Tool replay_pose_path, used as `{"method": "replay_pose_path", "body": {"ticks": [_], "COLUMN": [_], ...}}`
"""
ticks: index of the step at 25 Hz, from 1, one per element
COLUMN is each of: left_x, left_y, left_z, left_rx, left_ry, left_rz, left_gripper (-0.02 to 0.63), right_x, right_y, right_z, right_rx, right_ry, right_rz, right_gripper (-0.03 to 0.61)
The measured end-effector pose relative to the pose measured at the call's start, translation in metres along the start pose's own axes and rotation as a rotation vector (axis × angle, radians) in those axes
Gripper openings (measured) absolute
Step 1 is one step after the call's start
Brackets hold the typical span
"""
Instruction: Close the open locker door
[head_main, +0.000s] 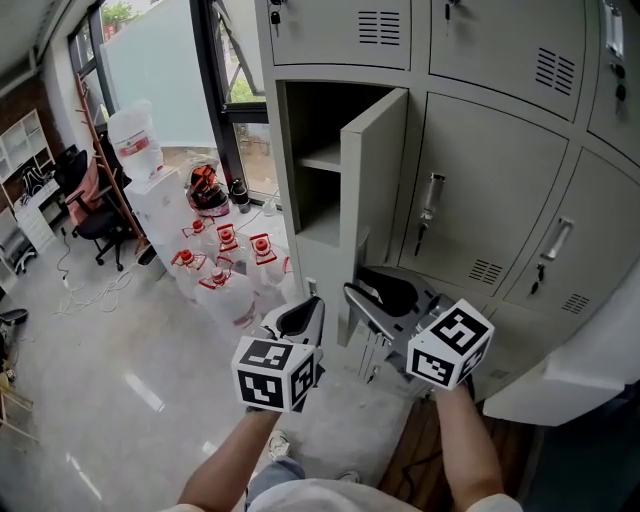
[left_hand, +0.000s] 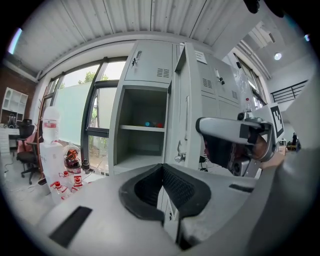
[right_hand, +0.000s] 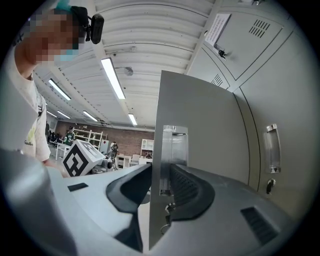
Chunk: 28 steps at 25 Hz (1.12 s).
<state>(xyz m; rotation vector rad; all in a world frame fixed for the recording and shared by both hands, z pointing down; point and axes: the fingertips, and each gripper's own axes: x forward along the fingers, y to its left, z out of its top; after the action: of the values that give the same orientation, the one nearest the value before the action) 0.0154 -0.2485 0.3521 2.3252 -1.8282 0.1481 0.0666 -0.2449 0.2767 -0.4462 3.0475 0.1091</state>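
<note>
**Locker door edge-on in the right tongs, needs to swing left to shut**

The locker door (head_main: 375, 190) is standing well open. It's hinged on the right side of the open compartment (head_main: 310, 170) and sticks out from it towards the person. Its long axis is upright and its free edge is the part furthest from the compartment.

The lower end of that edge sits right between the jaws of the right tongs (head_main: 368, 298), just out in front of the compartment. In the right gripper view the door (right_hand: 200, 125) runs up through the gap, with one pad on the inner face and the other by the handle (right_hand: 172, 150). The jaws are wide and close to both faces, and I don't see them pinching yet.

The left tongs (head_main: 300, 318) are closed with nothing in them. They're level with the compartment's left side, on the door's inner side and clear of it.

So the right hand is the one on the job. I'd guess the free edge has to sweep left and back into the compartment, and the left tongs look like they're in that path.
</note>
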Motion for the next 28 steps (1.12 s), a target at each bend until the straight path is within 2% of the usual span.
{"method": "replay_pose_path", "body": {"ticks": [13, 23, 28], "left_x": [0.008, 0.037, 0.048], "left_y": [0.063, 0.111, 0.131], "left_z": [0.002, -0.001, 0.005], "left_rx": [-0.016, -0.031, -0.037], "left_ry": [0.004, -0.002, -0.013], "left_rz": [-0.005, -0.052, -0.074], "left_gripper": [0.006, 0.006, 0.006], "right_x": [0.06, 0.112, 0.134], "right_y": [0.003, -0.005, -0.012], "right_z": [-0.003, -0.016, -0.019], "right_rx": [-0.007, -0.037, -0.057], "right_ry": [0.002, 0.01, 0.022], "right_rz": [-0.031, -0.067, -0.115], "right_gripper": [0.106, 0.106, 0.108]}}
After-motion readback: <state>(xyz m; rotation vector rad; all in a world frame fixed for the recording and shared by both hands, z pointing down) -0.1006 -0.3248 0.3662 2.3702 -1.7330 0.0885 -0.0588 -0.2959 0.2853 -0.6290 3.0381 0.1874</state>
